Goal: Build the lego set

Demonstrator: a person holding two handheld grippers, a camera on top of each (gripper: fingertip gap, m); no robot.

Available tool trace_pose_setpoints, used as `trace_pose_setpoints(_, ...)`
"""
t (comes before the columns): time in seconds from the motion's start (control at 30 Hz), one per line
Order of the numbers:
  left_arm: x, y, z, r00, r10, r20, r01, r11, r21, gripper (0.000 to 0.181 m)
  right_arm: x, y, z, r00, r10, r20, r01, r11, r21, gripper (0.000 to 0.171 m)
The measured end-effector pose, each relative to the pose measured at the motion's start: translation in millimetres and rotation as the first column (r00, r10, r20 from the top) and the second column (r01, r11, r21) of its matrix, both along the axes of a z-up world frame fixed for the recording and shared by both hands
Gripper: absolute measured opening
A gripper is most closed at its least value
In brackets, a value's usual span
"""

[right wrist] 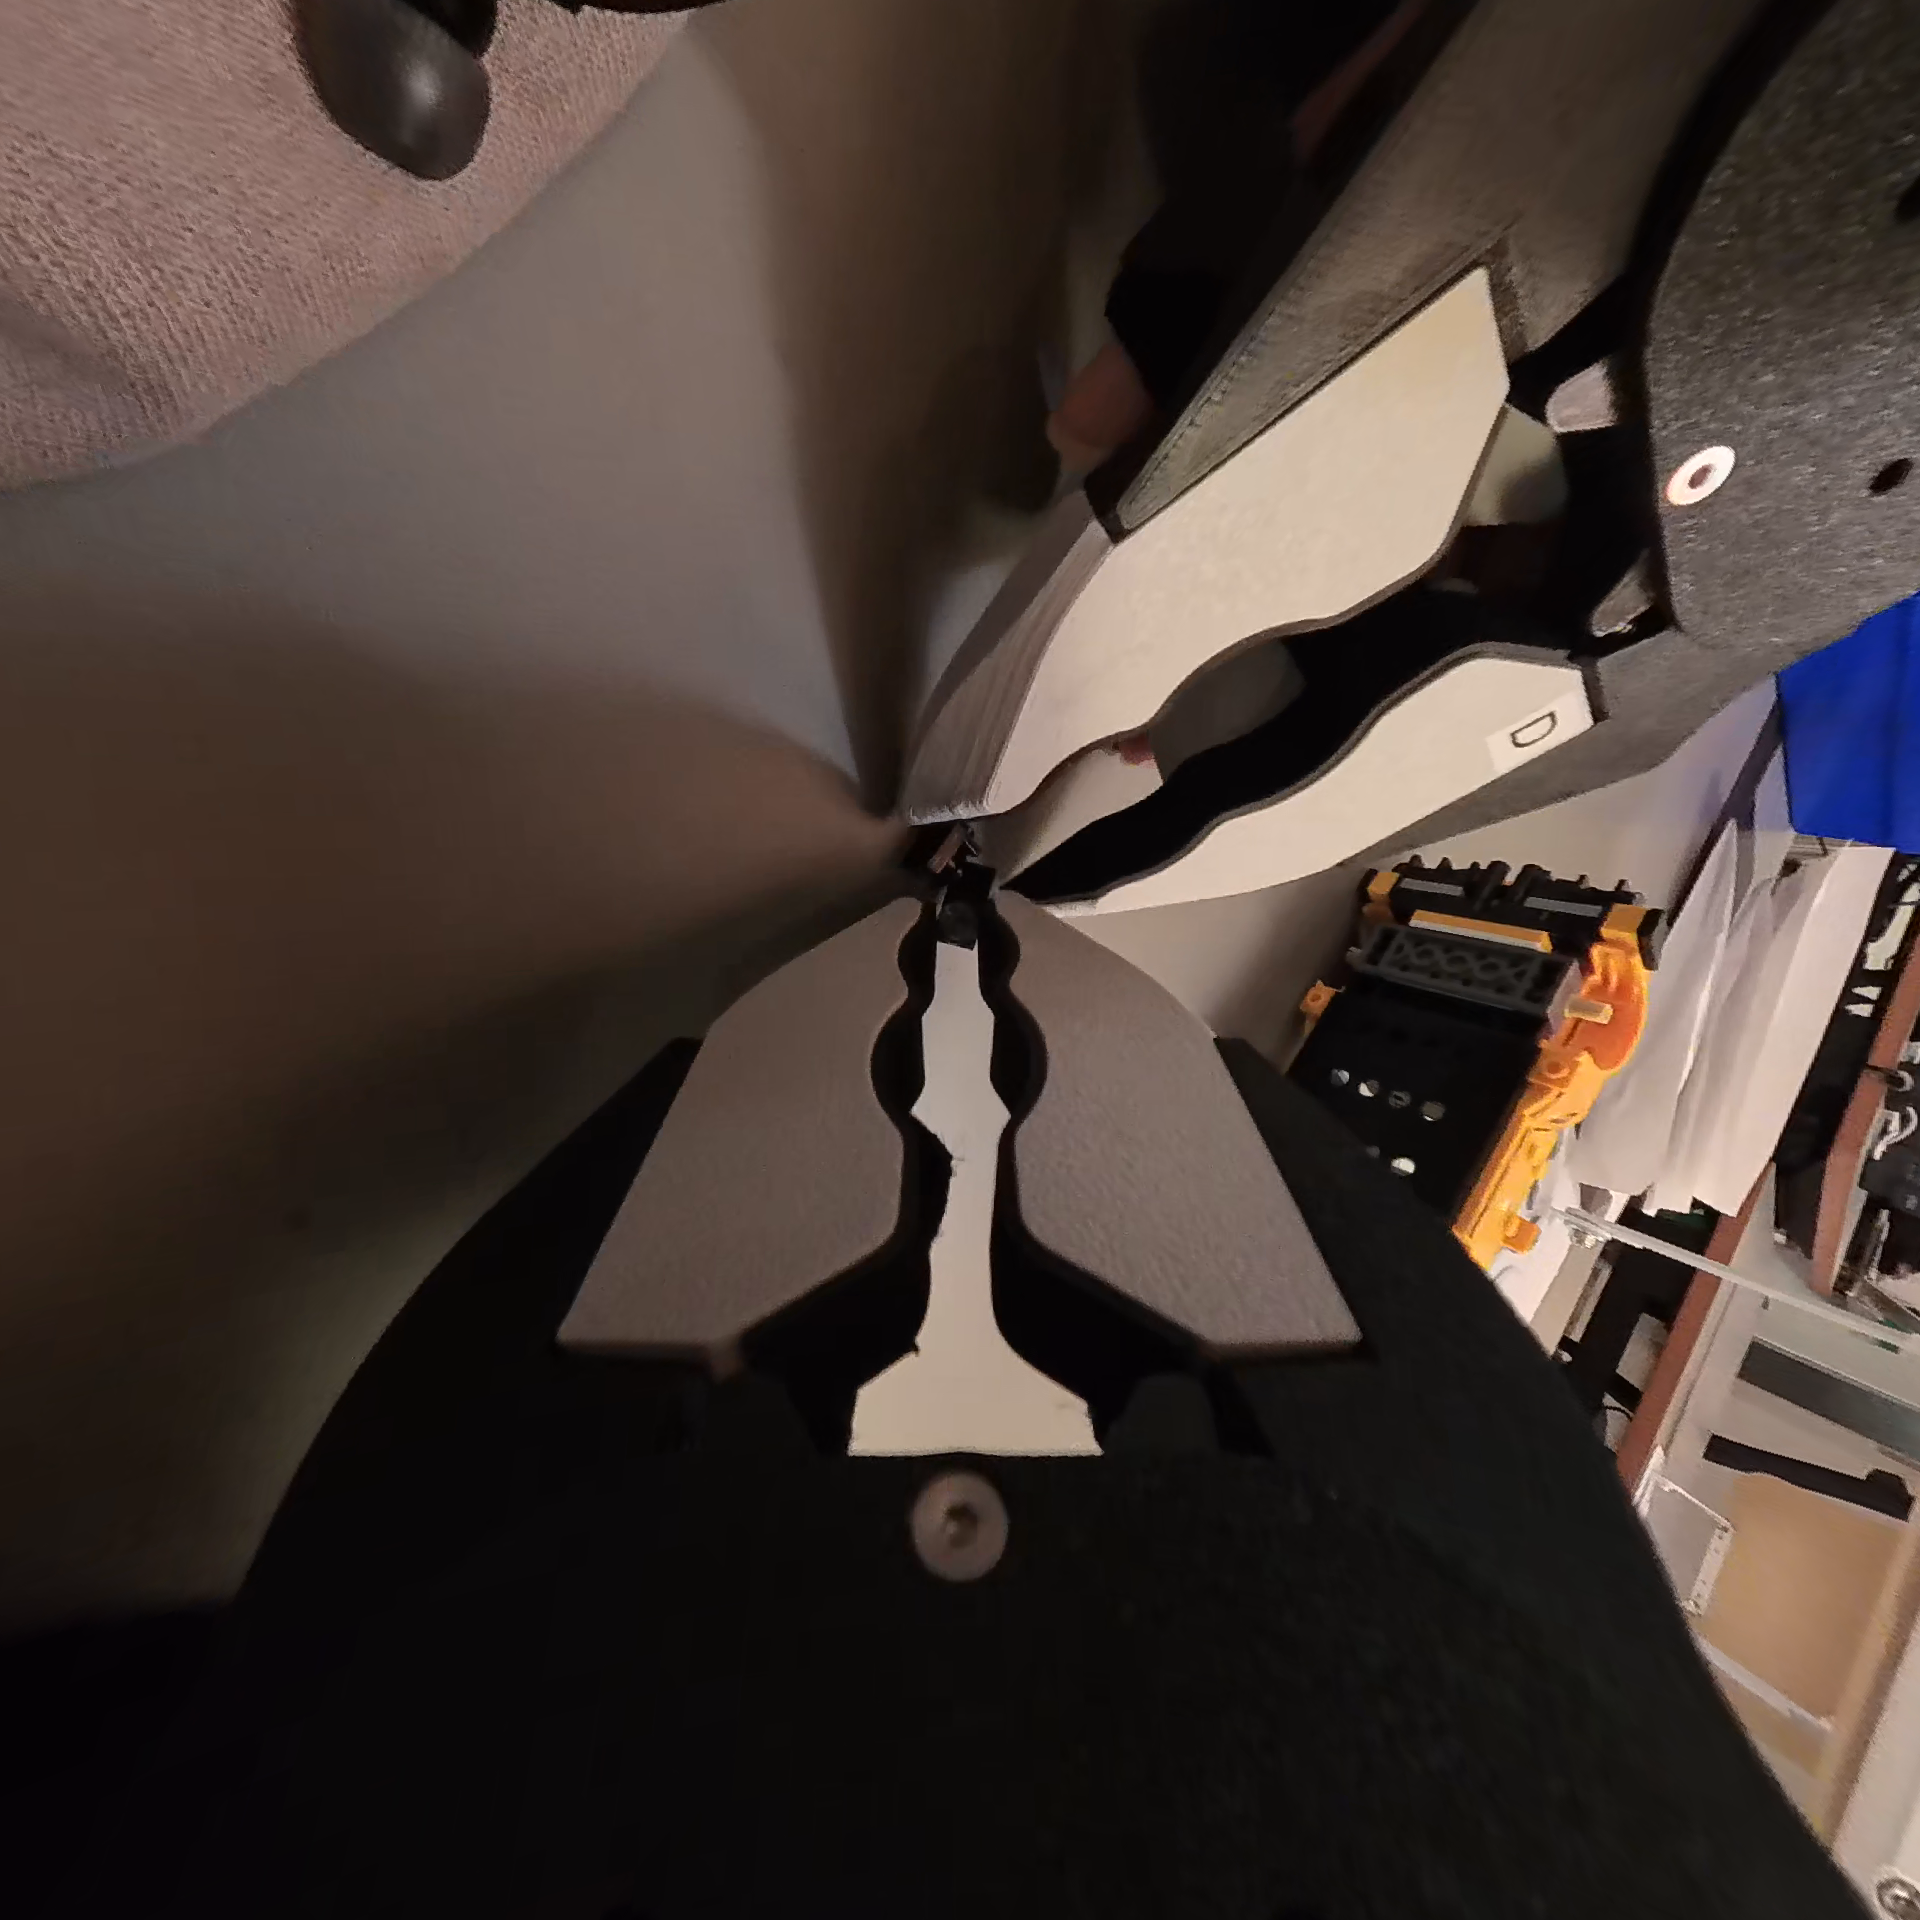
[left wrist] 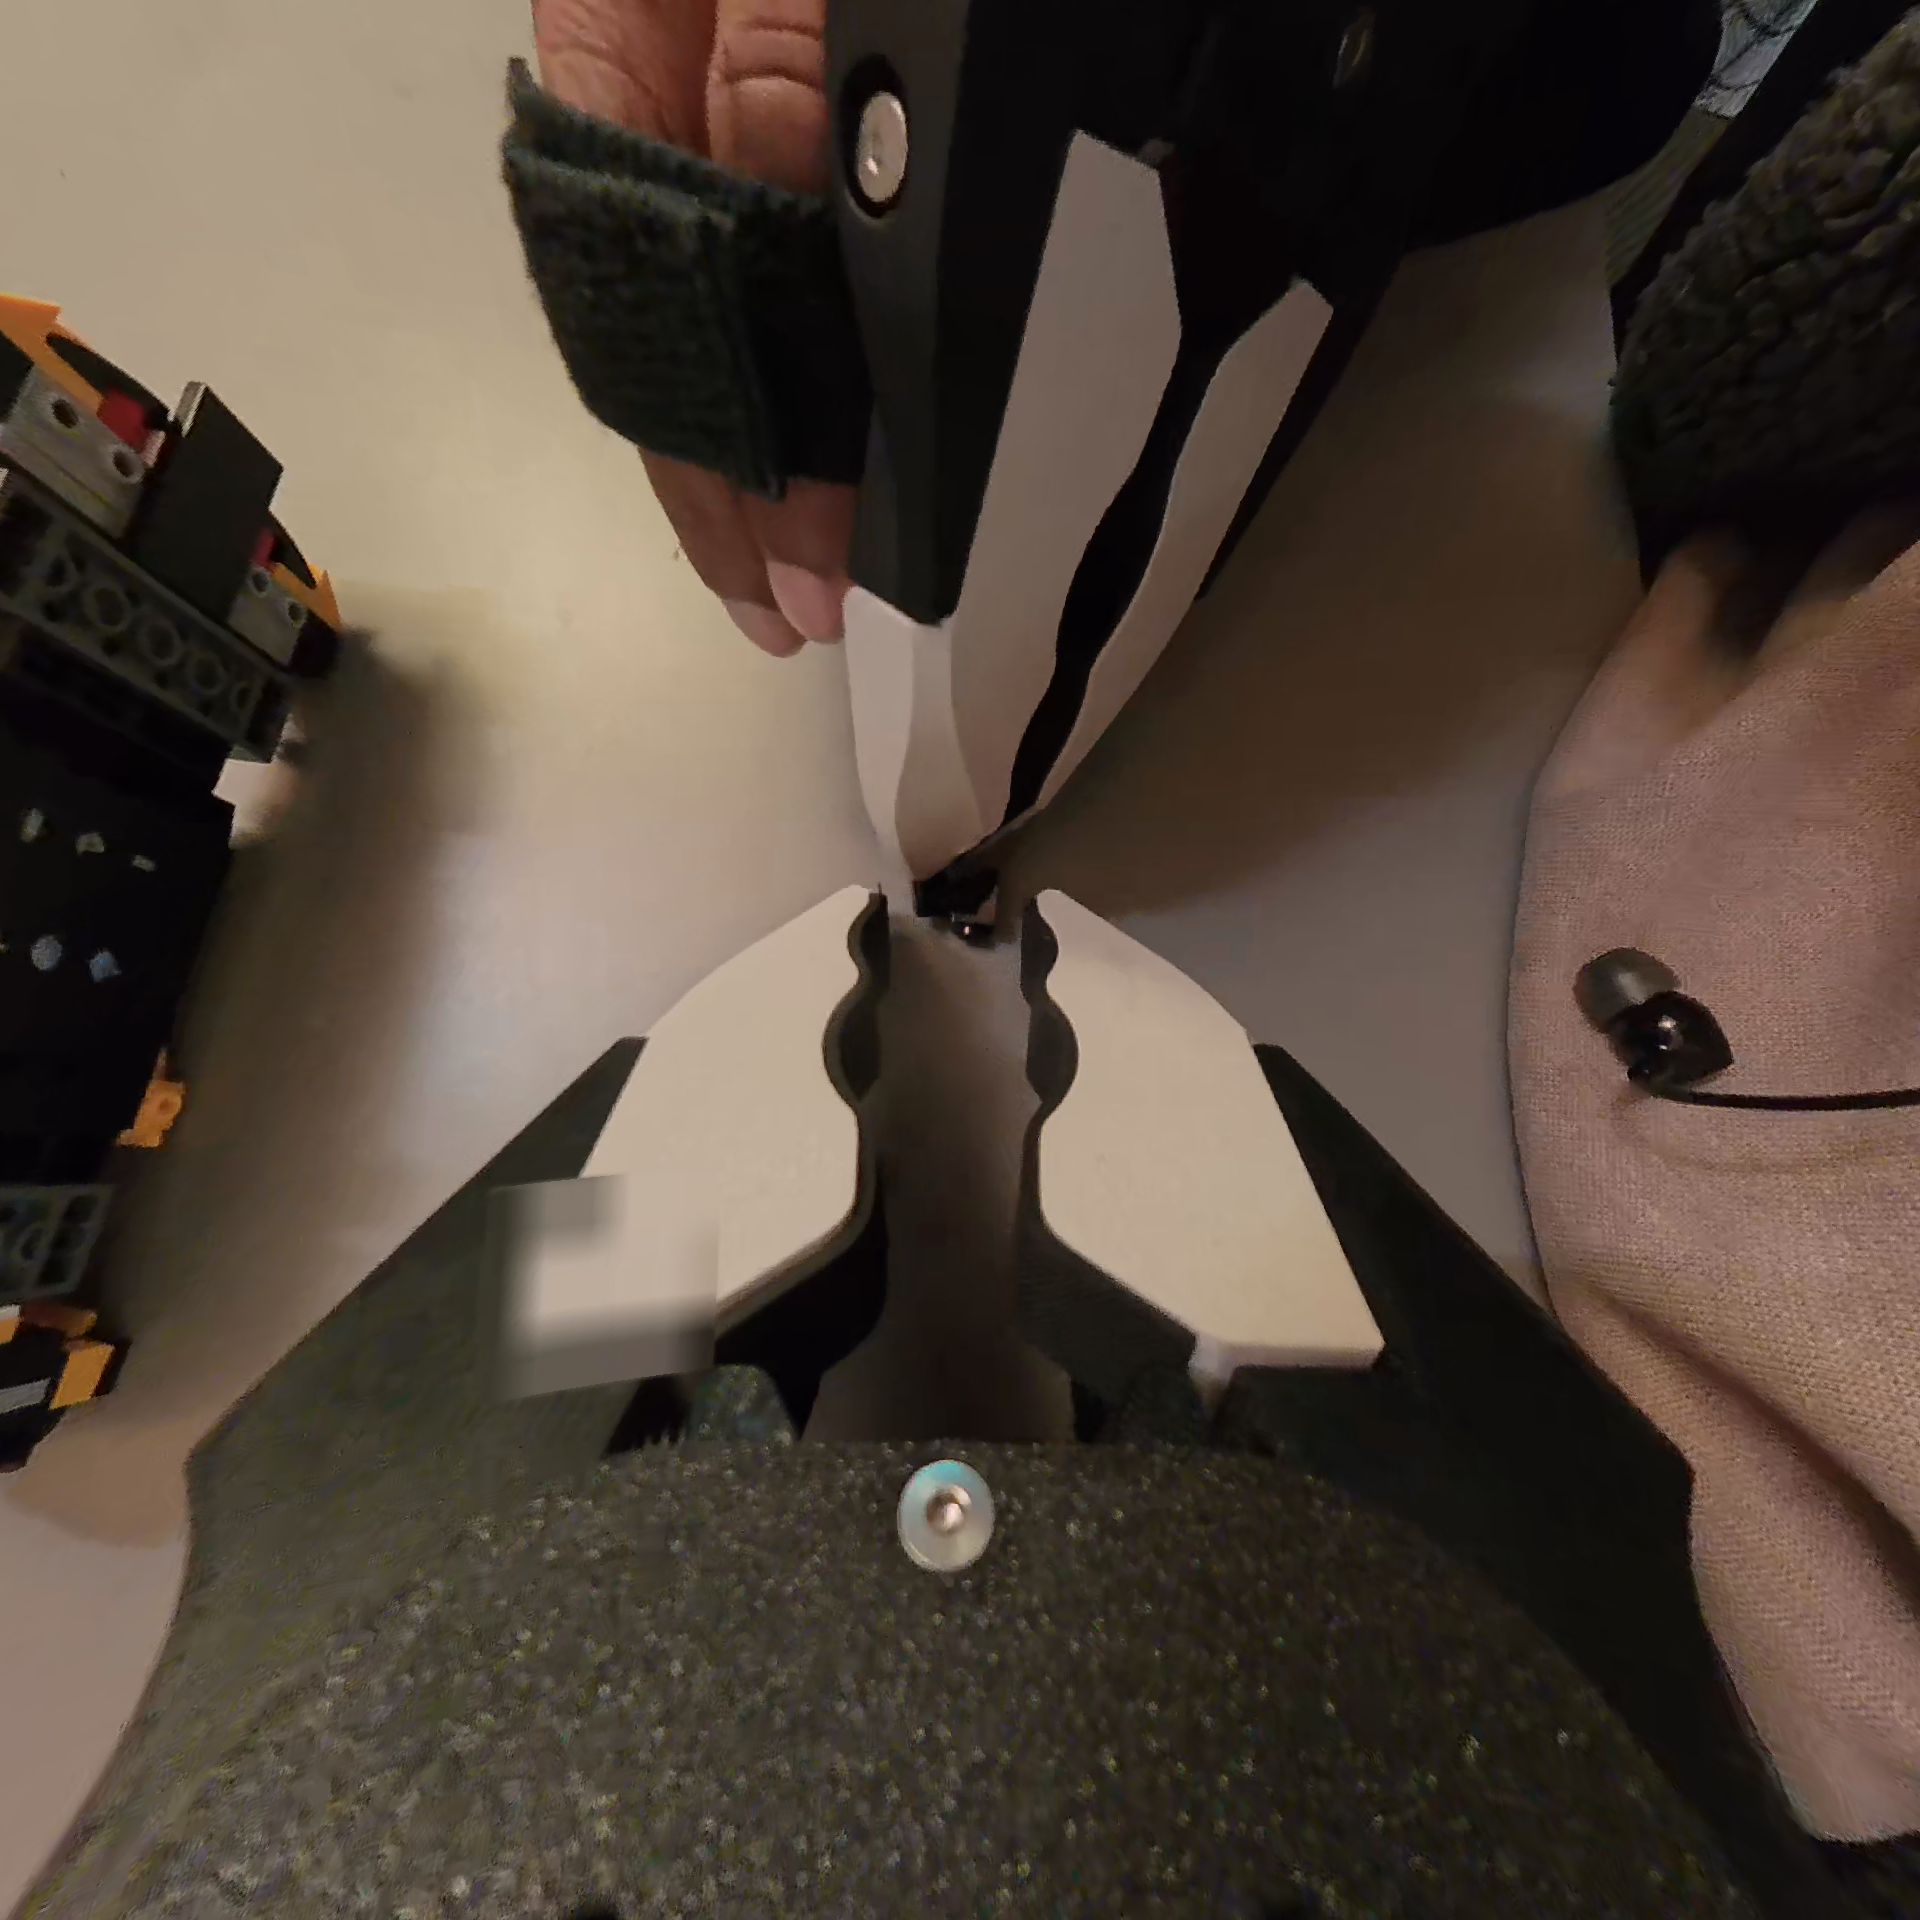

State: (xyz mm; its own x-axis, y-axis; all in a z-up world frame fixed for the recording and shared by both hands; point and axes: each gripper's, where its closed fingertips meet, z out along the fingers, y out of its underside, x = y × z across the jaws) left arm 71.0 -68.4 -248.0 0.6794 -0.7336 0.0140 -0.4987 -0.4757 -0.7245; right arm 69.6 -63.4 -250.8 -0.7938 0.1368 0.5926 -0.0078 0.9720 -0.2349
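Observation:
A small black Lego piece (left wrist: 954, 902) hangs in the air between the two grippers, which meet tip to tip. My right gripper (right wrist: 956, 916) is shut on the piece (right wrist: 956, 920). It enters the left wrist view from the top (left wrist: 951, 878), held by a hand (left wrist: 727, 125) with a dark strap. My left gripper (left wrist: 958, 914) has its jaws a little apart, with the tips on either side of the piece. It reaches in from the upper right in the right wrist view (right wrist: 961, 852). A part-built black, grey and orange Lego model (left wrist: 114, 727) stands on the pale table (left wrist: 468, 779). It also shows in the right wrist view (right wrist: 1475, 1039).
The person's tan clothing (left wrist: 1714, 1247) with a black earbud and cord (left wrist: 1652, 1023) is close on the right of the left wrist view. The earbud also shows in the right wrist view (right wrist: 405, 94). White cloths (right wrist: 1714, 1039) and shelving (right wrist: 1766, 1455) lie beyond the model. My left and right fingertips are right by each other.

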Motion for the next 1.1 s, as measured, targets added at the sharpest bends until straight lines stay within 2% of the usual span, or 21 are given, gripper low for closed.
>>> trace_pose_setpoints(0.4, 6, 1, -2, 0.999, -0.031, -0.035, 0.032, 0.999, 0.032, 0.016, 5, -5, -1, 0.999, 0.041, -0.032, -0.039, 0.998, 0.047, 0.007)
trace_pose_setpoints(0.7, 6, 1, -3, 0.998, -0.045, -0.04, 0.047, 0.998, 0.049, 0.012, 6, -8, 0, 0.997, 0.038, -0.062, -0.037, 0.999, 0.023, 0.007)
trace_pose_setpoints(0.8, 6, 1, -3, 0.998, -0.046, -0.045, 0.048, 0.997, 0.053, 0.012, 7, -8, 1, 0.999, -0.018, -0.042, 0.015, 0.999, -0.048, 0.01)
trace_pose_setpoints(0.87, 6, 1, -3, 0.998, -0.045, -0.048, 0.048, 0.997, 0.053, 0.012, 10, -5, 3, 0.995, -0.097, 0.021, 0.099, 0.985, -0.142, 0.015)
trace_pose_setpoints(1.0, 6, 1, -3, 0.998, -0.044, -0.051, 0.047, 0.997, 0.054, 0.011, 11, -7, 9, 0.957, -0.231, 0.176, 0.279, 0.898, -0.34, 0.021)
trace_pose_setpoints(1.1, 6, 1, -3, 0.997, -0.047, -0.056, 0.05, 0.997, 0.06, 0.011, 9, -8, 3, 0.922, -0.284, 0.262, 0.369, 0.852, -0.373, 0.018)
